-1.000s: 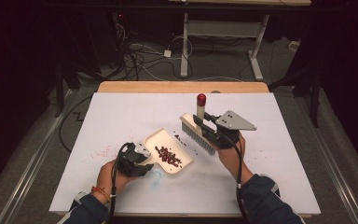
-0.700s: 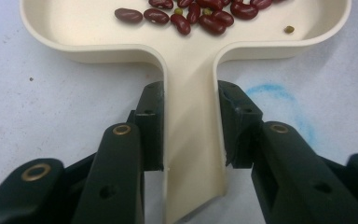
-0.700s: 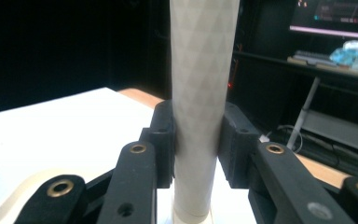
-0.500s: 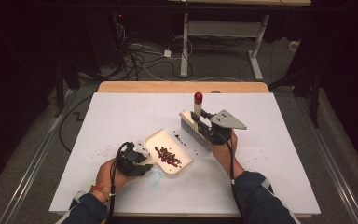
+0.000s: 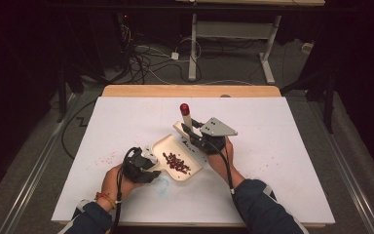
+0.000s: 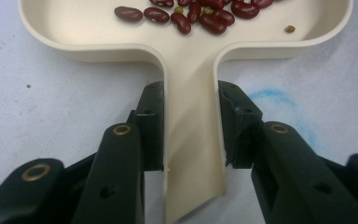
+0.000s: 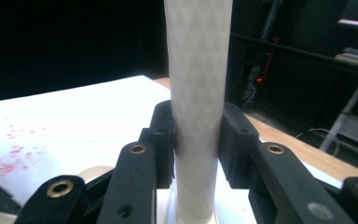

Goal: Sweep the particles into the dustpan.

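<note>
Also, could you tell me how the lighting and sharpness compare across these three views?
High view: the white table is brightly lit, the room beyond dark. Left gripper view: evenly lit and sharp on the dustpan and beans. Right gripper view: the brush handle looks soft, the background nearly black.

1. The dustpan (image 6: 191, 116) looks like smooth cream plastic with a soft sheen.
2. The brush handle (image 7: 198, 93) is matt white, faintly patterned.
3. The beans (image 6: 200, 11) are glossy.
4. The counter (image 5: 126, 112) cover looks like matt white paper.
</note>
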`<action>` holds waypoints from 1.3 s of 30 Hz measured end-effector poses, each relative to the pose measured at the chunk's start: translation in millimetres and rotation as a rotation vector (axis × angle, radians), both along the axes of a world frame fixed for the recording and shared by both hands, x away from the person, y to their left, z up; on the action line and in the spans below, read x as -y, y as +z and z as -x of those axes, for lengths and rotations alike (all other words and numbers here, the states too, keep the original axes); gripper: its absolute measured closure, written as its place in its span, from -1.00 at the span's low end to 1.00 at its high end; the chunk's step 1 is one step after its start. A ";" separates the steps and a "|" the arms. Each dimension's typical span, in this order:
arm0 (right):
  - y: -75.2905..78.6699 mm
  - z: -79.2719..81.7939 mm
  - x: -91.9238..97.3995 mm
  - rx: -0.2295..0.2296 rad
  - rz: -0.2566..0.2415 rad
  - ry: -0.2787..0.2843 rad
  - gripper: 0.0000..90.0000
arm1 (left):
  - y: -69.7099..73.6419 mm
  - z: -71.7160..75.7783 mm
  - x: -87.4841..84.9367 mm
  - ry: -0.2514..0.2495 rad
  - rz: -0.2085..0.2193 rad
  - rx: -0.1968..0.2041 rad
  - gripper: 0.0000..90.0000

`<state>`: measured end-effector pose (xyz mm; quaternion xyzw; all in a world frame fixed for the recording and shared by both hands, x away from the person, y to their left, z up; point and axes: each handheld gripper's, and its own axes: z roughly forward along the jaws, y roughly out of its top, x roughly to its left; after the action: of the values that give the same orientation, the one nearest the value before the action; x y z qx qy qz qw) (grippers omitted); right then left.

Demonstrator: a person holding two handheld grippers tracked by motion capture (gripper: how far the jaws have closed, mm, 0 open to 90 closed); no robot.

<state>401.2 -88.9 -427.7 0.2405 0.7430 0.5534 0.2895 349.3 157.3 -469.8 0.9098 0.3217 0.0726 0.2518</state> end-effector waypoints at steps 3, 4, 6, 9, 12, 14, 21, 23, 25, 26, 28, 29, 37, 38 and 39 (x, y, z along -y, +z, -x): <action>0.9 2.5 -1.0 -0.017 0.006 0.029 0.55 | 0.2 0.0 0.1 0.000 0.000 -0.002 0.40; 0.9 2.5 -1.0 -0.017 0.006 0.029 0.55 | 0.3 0.0 0.2 0.000 0.000 -0.002 0.40; 3.6 7.7 -1.2 -0.035 0.002 0.061 0.56 | 0.6 0.3 0.4 0.000 0.002 -0.001 0.40; 6.2 11.3 -1.6 -0.054 -0.015 0.082 0.56 | 0.6 0.1 0.6 -0.003 -0.001 -0.005 0.40; 9.9 19.8 -8.0 -0.063 -0.032 0.116 0.57 | 0.8 1.0 1.2 -0.002 -0.003 0.000 0.40; 10.2 24.0 -12.3 -0.060 -0.033 0.133 0.57 | 1.2 1.9 1.5 -0.005 -0.006 0.001 0.40; 13.5 29.1 -11.7 -0.024 -0.009 0.103 0.57 | 1.6 4.8 0.4 -0.020 -0.011 0.001 0.40; 16.7 29.9 -7.1 -0.026 -0.023 0.099 0.57 | 1.9 5.6 0.5 -0.019 -0.012 0.004 0.40; 22.5 30.2 -1.7 -0.016 -0.032 0.094 0.57 | 2.0 5.7 0.4 -0.022 -0.013 0.004 0.40; 22.5 30.2 -1.7 -0.016 -0.032 0.094 0.57 | 2.1 6.0 0.2 -0.023 -0.013 0.005 0.40; 34.2 32.5 8.6 -0.011 -0.067 0.082 0.57 | 2.0 6.7 -0.4 -0.025 -0.012 0.006 0.40; 38.1 33.3 12.2 -0.007 -0.070 0.079 0.57 | 2.1 7.8 -1.0 -0.026 -0.014 0.006 0.40; 41.9 37.8 43.1 -0.010 -0.036 0.031 0.57 | 3.9 12.4 -2.8 -0.041 -0.030 0.012 0.40; 40.5 38.1 47.5 -0.014 -0.029 0.019 0.57 | 3.6 13.5 -3.0 -0.042 -0.030 0.009 0.40; 40.5 38.1 47.5 -0.014 -0.029 0.019 0.57 | 3.6 13.5 -3.0 -0.042 -0.030 0.009 0.40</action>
<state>363.1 -136.4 -387.2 0.2416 0.7393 0.5651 0.2754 335.8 160.3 -466.2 0.9199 0.3002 0.0760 0.2408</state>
